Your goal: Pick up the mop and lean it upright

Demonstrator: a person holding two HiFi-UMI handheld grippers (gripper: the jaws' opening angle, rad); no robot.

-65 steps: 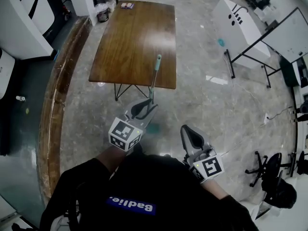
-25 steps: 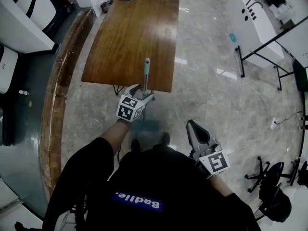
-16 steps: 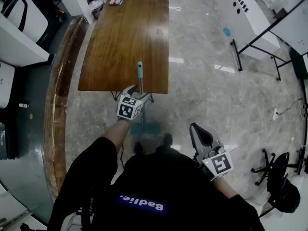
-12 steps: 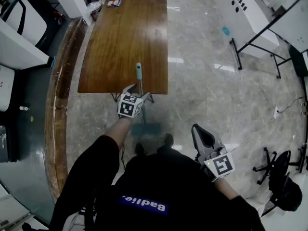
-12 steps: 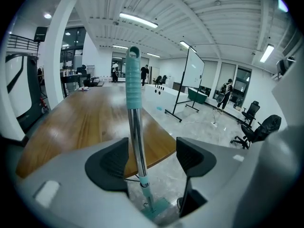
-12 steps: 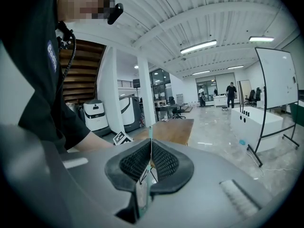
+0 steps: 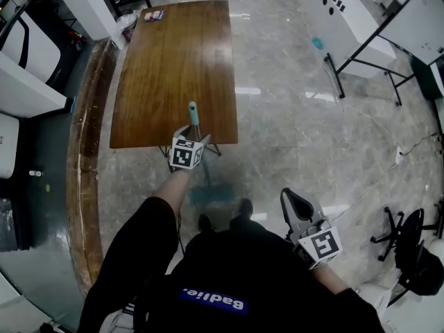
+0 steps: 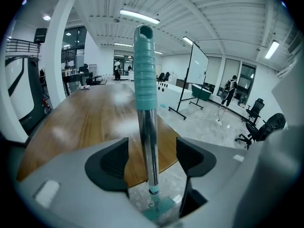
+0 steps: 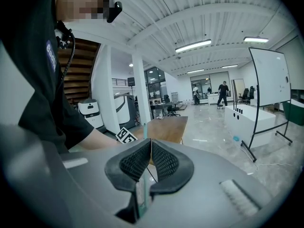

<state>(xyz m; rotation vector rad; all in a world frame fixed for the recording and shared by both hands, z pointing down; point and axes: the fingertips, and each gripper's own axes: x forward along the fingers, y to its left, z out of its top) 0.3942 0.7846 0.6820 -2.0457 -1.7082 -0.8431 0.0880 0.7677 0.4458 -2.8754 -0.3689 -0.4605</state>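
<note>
The mop stands nearly upright, its teal grip (image 7: 193, 109) against the near edge of the wooden table (image 7: 173, 54) and its teal head (image 7: 208, 195) on the floor. In the left gripper view the teal grip (image 8: 145, 65) rises above the steel pole (image 8: 150, 146), with the mop head (image 8: 159, 209) below. My left gripper (image 7: 191, 136) (image 8: 152, 156) is open around the pole, with a gap on each side of it. My right gripper (image 7: 291, 200) (image 9: 150, 158) is shut and holds nothing, low at the right, well away from the mop.
The table's black wire legs (image 7: 215, 148) stand just behind the mop. A raised wooden curb (image 7: 83, 151) runs along the left. A whiteboard on a stand (image 7: 361, 54) and office chairs (image 7: 409, 241) are at the right. People stand far off across the hall (image 8: 231, 87).
The left gripper and the mop have come closer to the table's near edge, and the handle now stands steeper. The right gripper has stayed low at the right.
</note>
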